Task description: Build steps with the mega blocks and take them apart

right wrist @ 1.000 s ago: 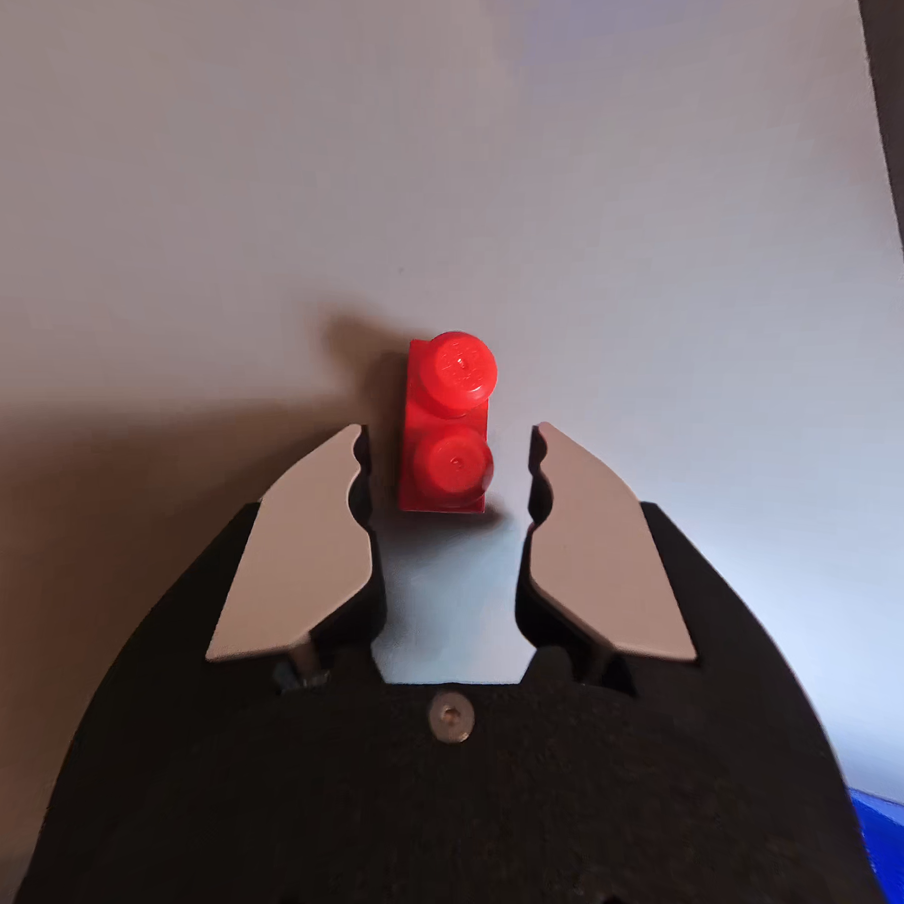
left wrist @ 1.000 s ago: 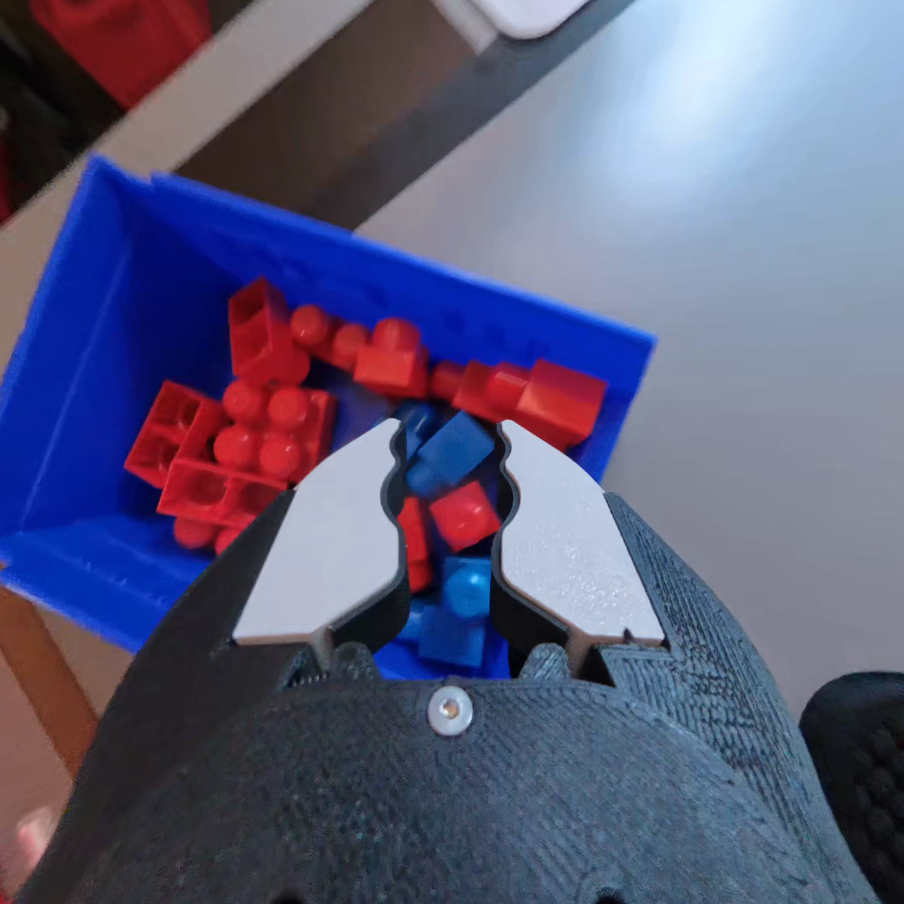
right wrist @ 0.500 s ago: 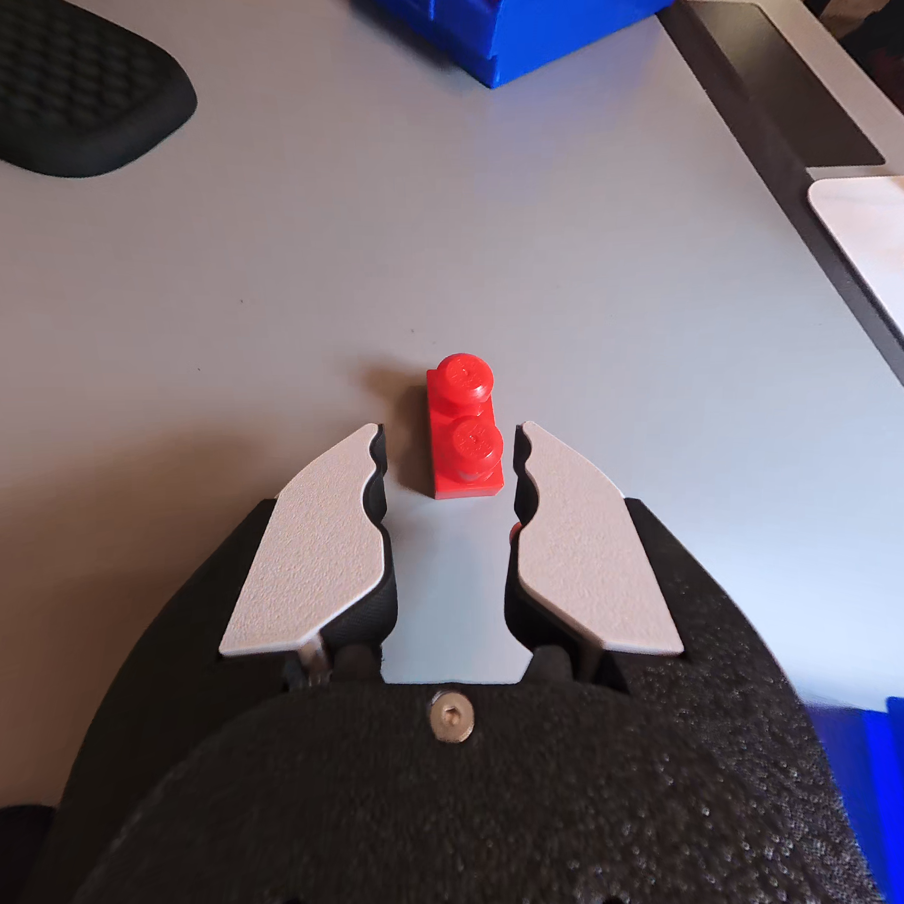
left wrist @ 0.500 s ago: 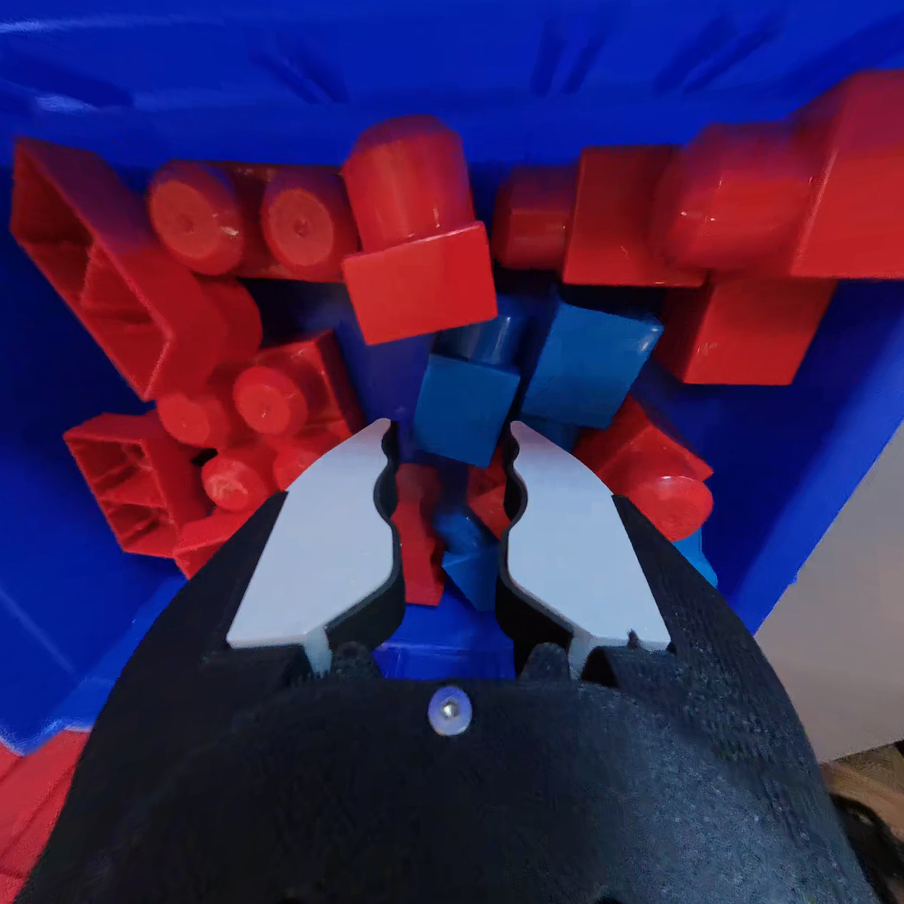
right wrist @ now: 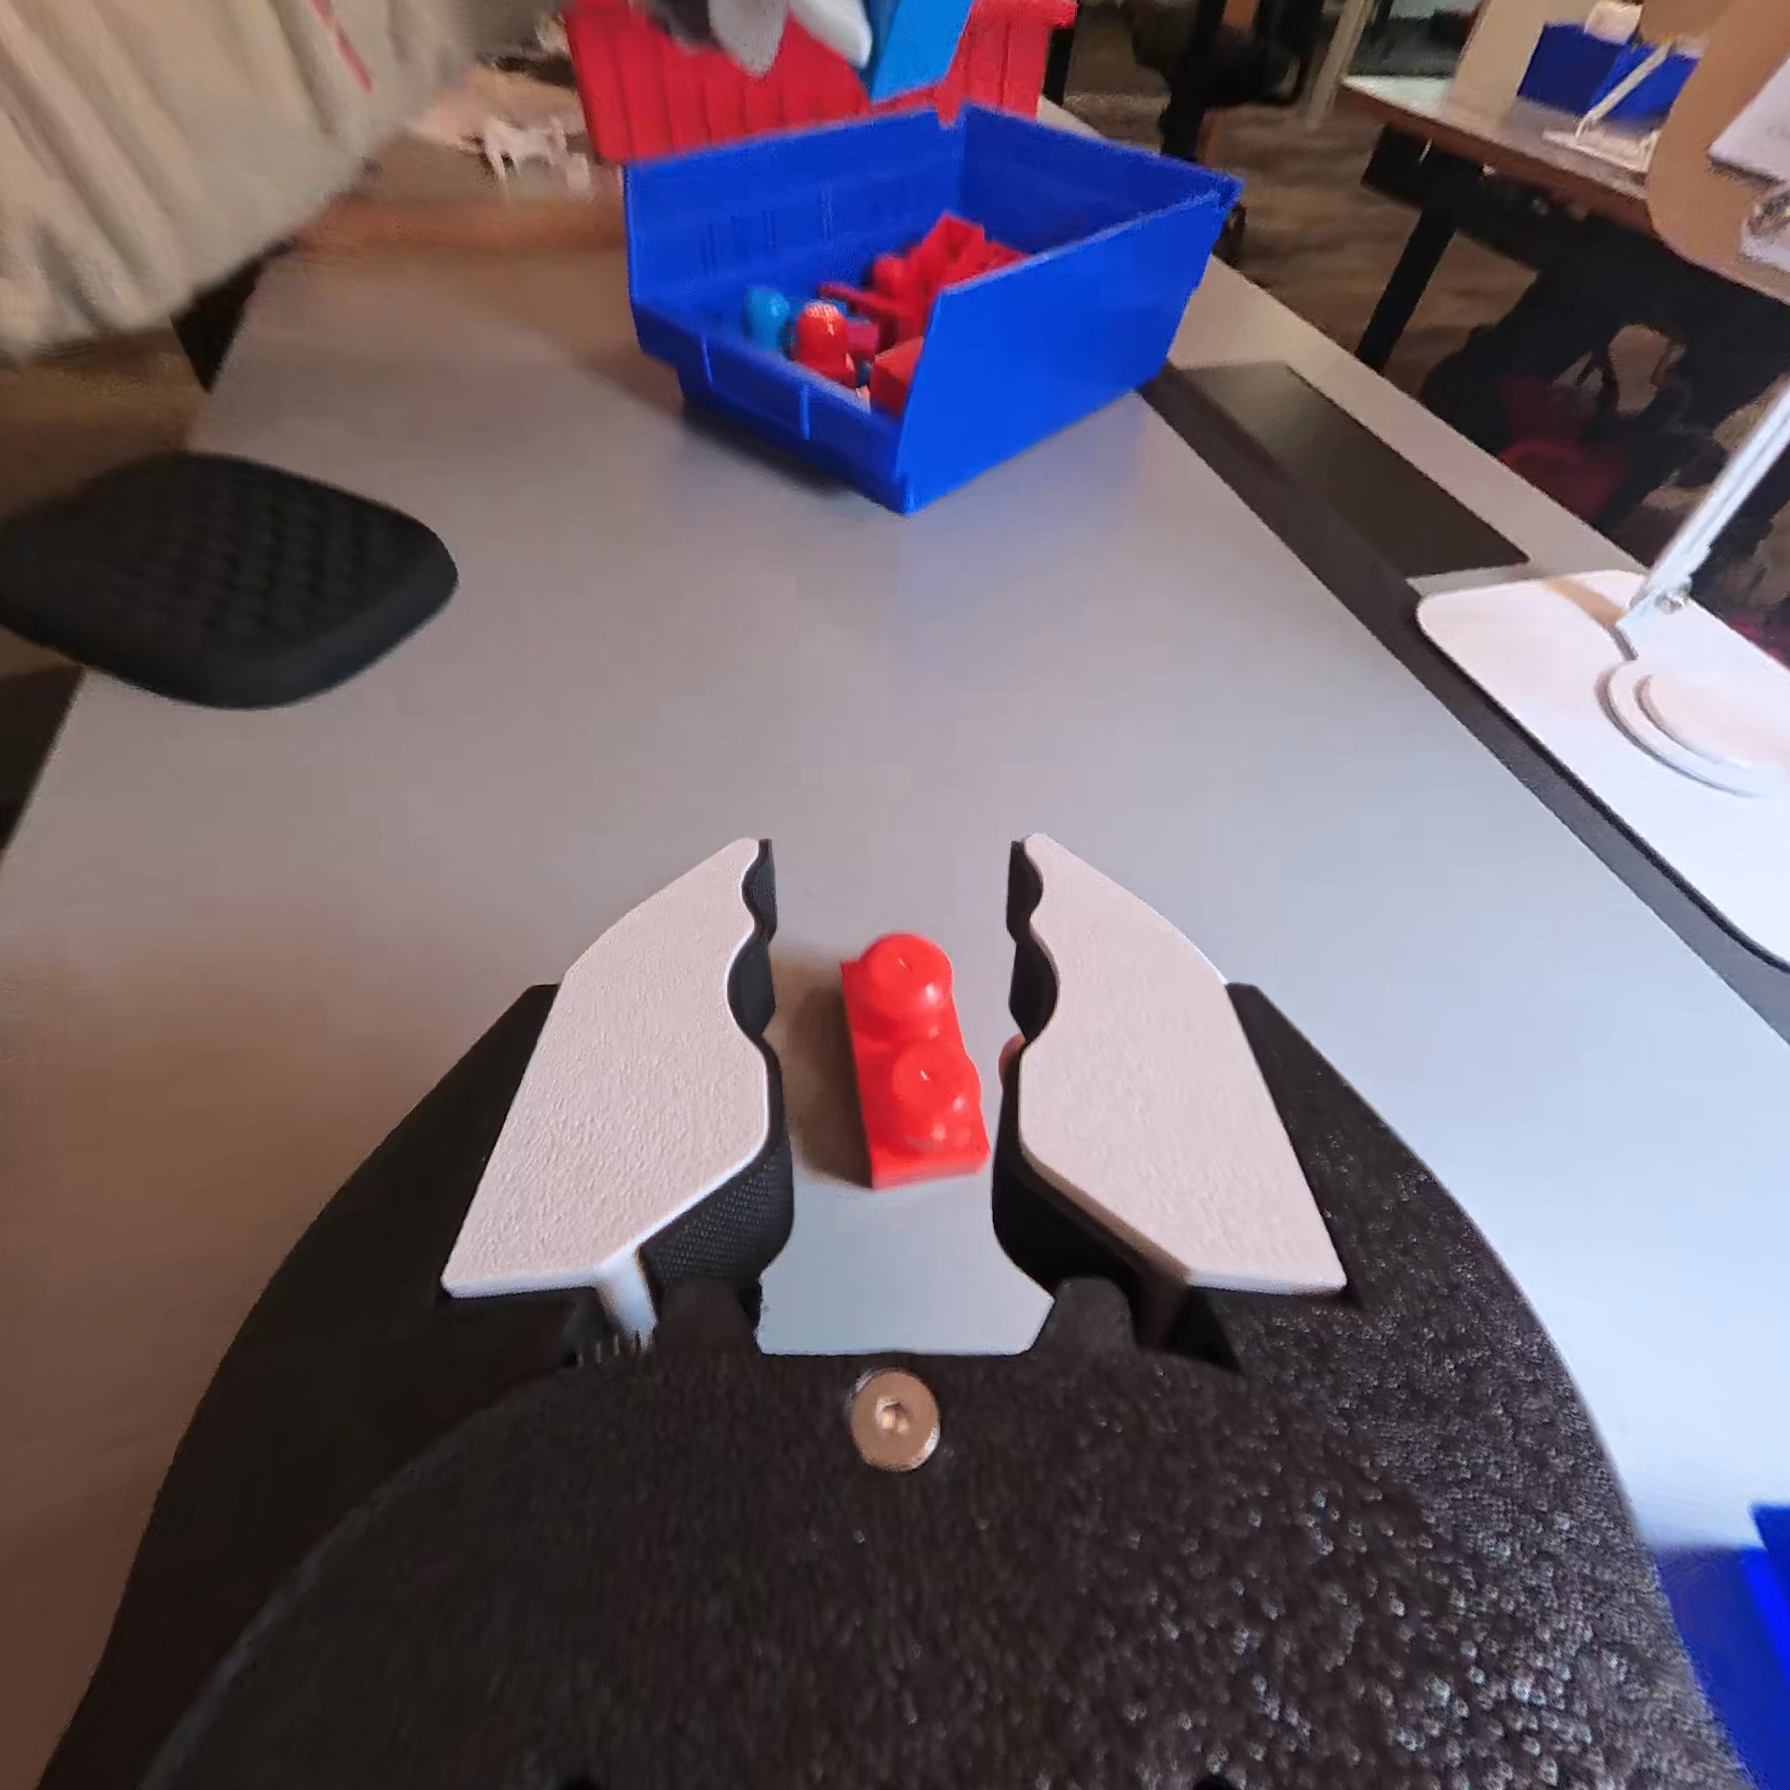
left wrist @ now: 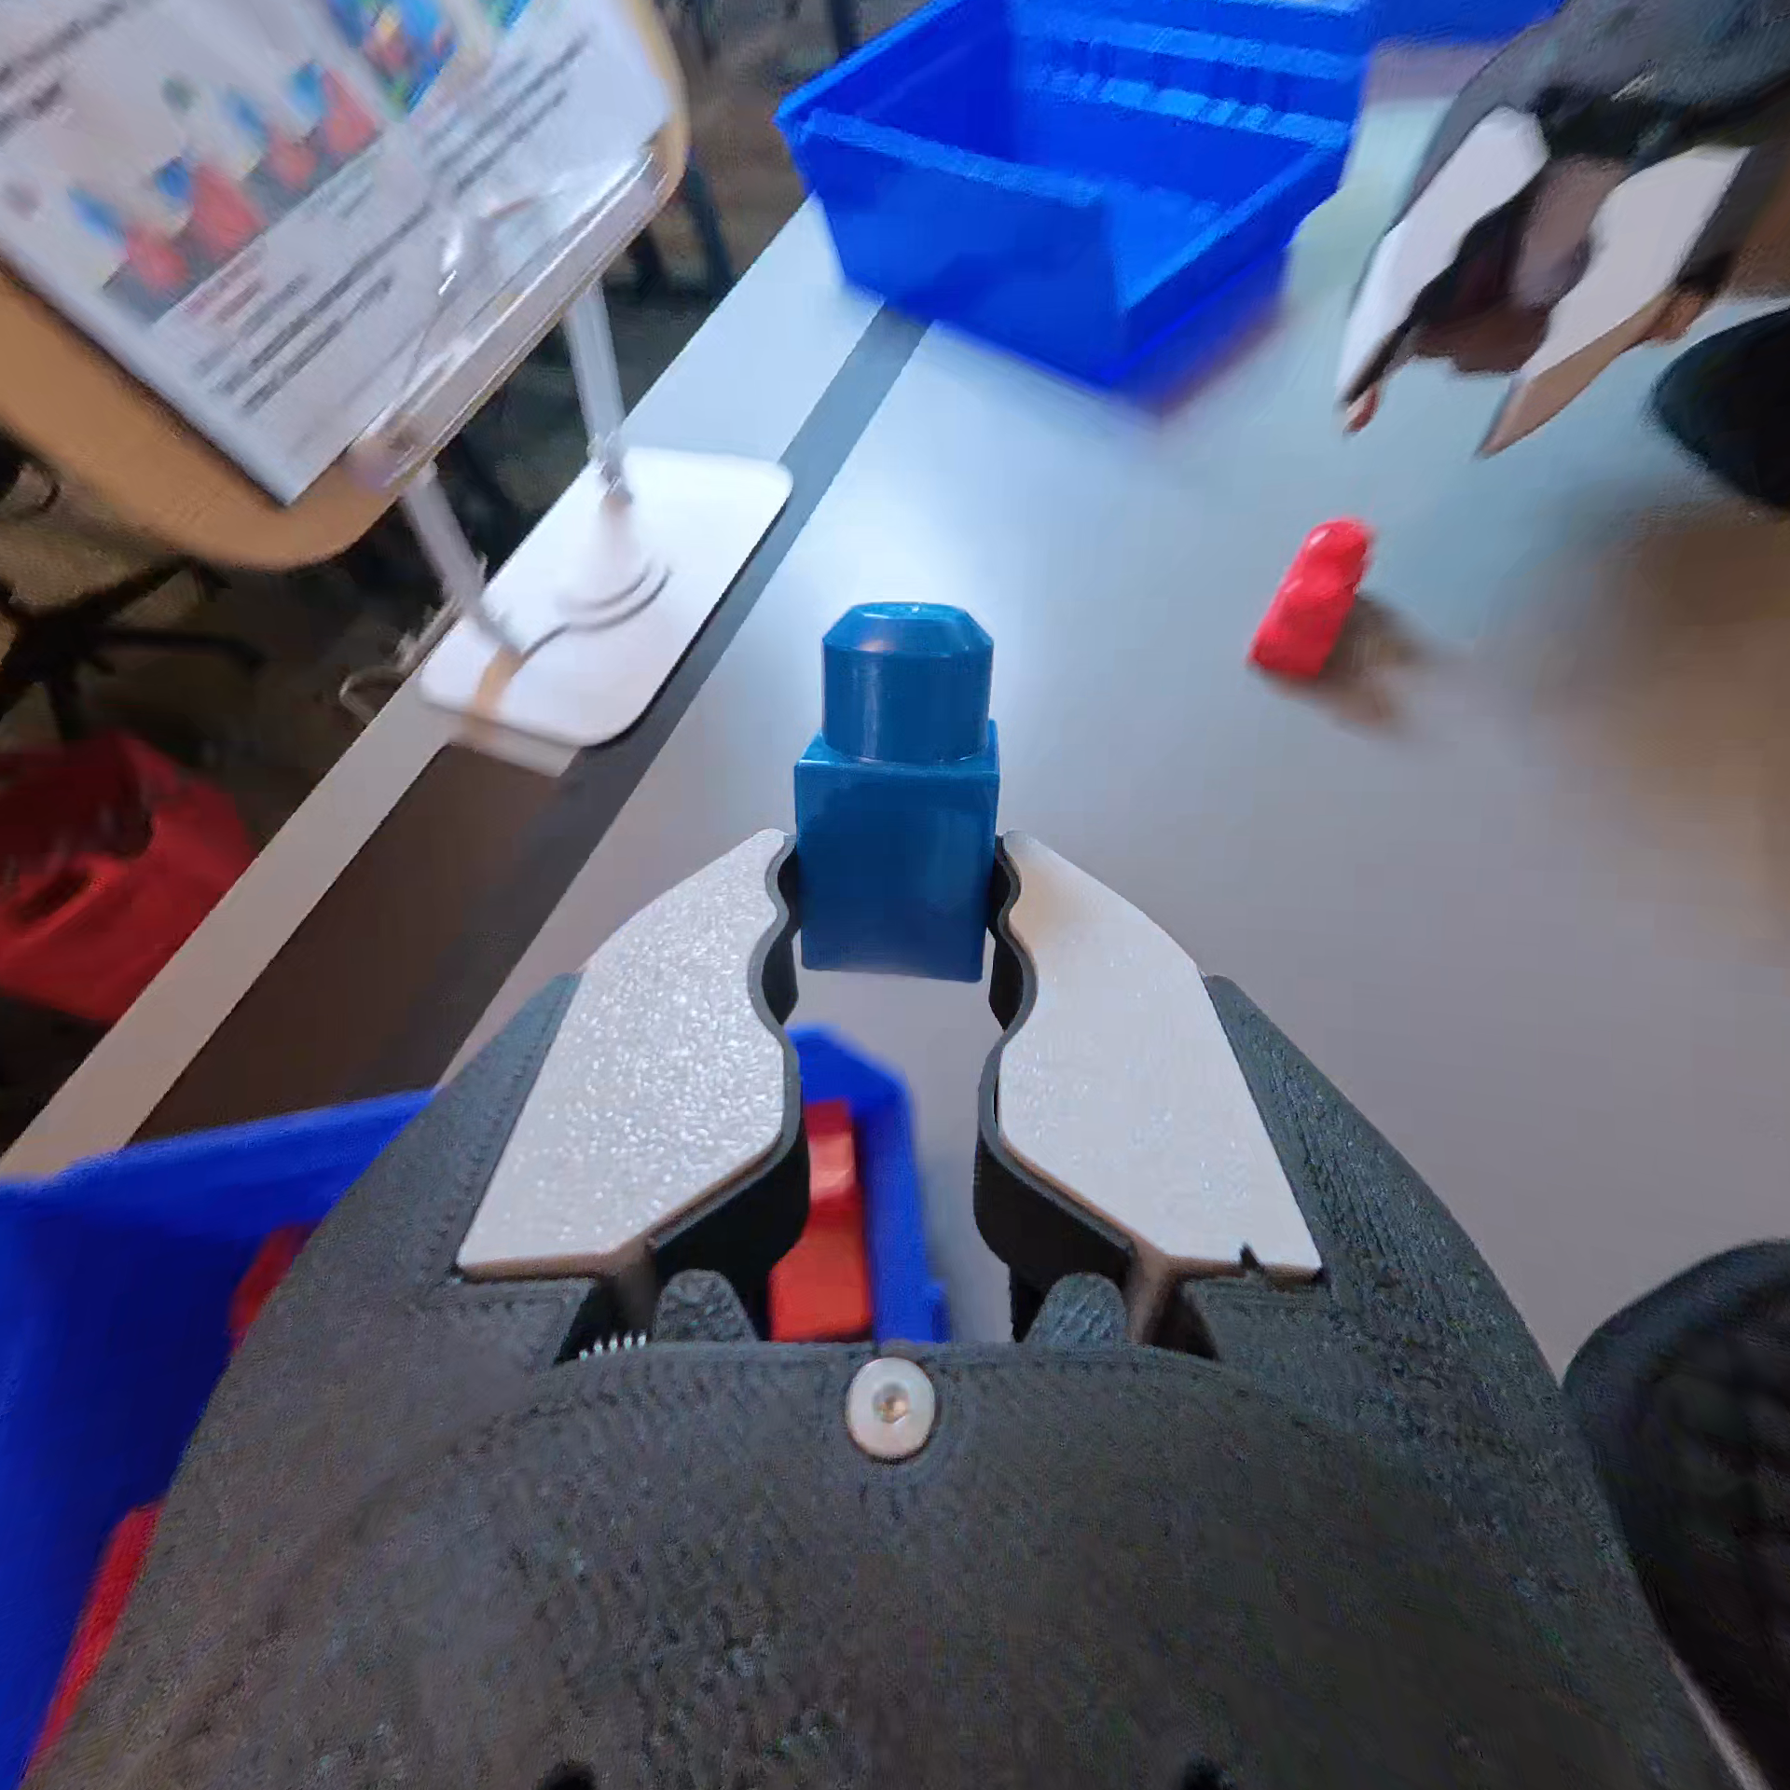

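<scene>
Left wrist view: the left gripper is clamped on a blue block, its single stud pointing away from the camera, held above the grey table. Below the fingers a blue bin shows red blocks inside. Farther off a red block lies on the table, well apart from the held one. The right gripper hangs above it, blurred, its fingers apart. A second blue bin stands beyond, and a white stand carries a tilted printed sheet.

Right wrist view: the right gripper has its fingers spread, with the red block, two studs up, lying on the table between them and touching neither, as far as the blur allows. Ahead stands the blue bin of red and blue blocks. A black pad lies to the left, and the white stand's base lies to the right.
</scene>
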